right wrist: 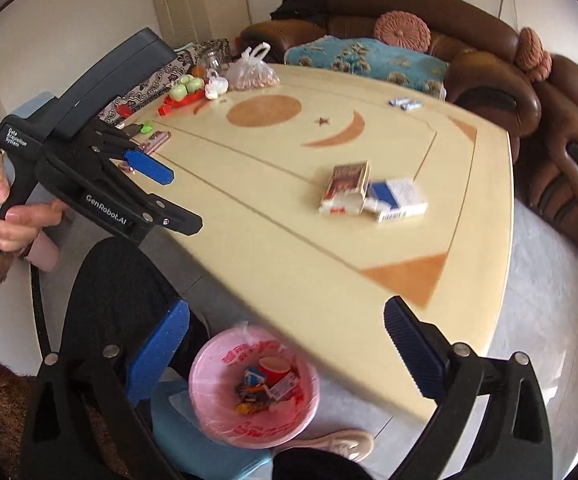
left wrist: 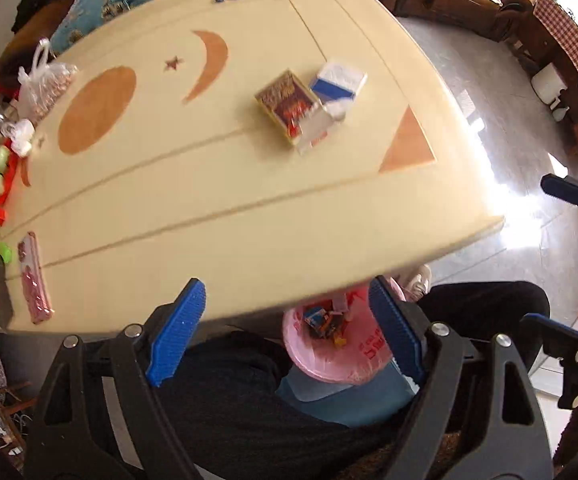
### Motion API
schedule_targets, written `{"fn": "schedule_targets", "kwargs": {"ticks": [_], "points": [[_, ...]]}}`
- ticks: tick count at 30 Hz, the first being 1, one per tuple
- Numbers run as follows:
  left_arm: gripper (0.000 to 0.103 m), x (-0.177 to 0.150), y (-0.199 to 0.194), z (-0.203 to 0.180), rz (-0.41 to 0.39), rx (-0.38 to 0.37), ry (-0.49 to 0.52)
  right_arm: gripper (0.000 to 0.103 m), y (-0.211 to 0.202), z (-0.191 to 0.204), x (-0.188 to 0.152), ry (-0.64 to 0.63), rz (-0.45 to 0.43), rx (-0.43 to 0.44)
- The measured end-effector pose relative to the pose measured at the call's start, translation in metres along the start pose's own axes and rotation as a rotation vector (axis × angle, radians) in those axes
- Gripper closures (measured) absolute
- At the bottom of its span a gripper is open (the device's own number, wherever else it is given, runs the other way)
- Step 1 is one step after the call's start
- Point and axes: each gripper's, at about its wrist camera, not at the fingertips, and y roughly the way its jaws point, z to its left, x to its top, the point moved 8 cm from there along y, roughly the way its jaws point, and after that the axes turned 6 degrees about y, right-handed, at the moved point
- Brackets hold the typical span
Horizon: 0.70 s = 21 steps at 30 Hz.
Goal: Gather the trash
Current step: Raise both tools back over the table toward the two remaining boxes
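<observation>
Hovering above a cream table point(right wrist: 273, 240), 2 grippers gape wide with nothing between their blue pads: left gripper point(left wrist: 285, 332), right gripper point(right wrist: 285, 356). Below, a pink-lined bin point(right wrist: 213, 396) holds wrappers. 2 somewhat blurred boxes point(right wrist: 369, 194), possibly cigarette packs, lie mid-table.

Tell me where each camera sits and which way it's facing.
Left wrist: on the left tool, looking steeply down on the table and bin; dark-clad legs and the right tool at the right edge show.
Right wrist: on the right tool, looking down and across the table toward the sofa; the left tool, the hand holding it and a leg show.
Shared: table, bin, two packs.
</observation>
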Motion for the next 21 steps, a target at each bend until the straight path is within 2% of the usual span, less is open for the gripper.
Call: {"fn": "schedule_targets", "kwargs": {"ticks": [2,4,6,9,14,21], "points": [[0.021,0.024,-0.018,0.001,-0.012,0.029,0.016,0.007,-0.01,-0.017,0.031,-0.025,0.0,0.007],[0.019,0.045,-0.028,0.002,0.001,-0.001,0.007,0.007,-0.018,-0.029,0.056,-0.064,-0.004,0.014],[0.019,0.062,-0.031,0.001,0.017,-0.02,-0.008,0.007,-0.023,-0.038,0.075,-0.116,-0.019,0.013],[0.019,0.09,-0.026,0.003,0.03,0.013,-0.028,0.007,-0.024,-0.046,0.097,-0.211,-0.056,0.032],[0.019,0.118,0.002,0.0,0.081,0.021,-0.032,0.007,0.002,-0.069,0.112,-0.355,-0.004,-0.027],[0.019,0.139,0.045,-0.006,0.147,0.013,-0.032,0.007,0.038,-0.092,0.116,-0.45,0.093,0.03]]}}
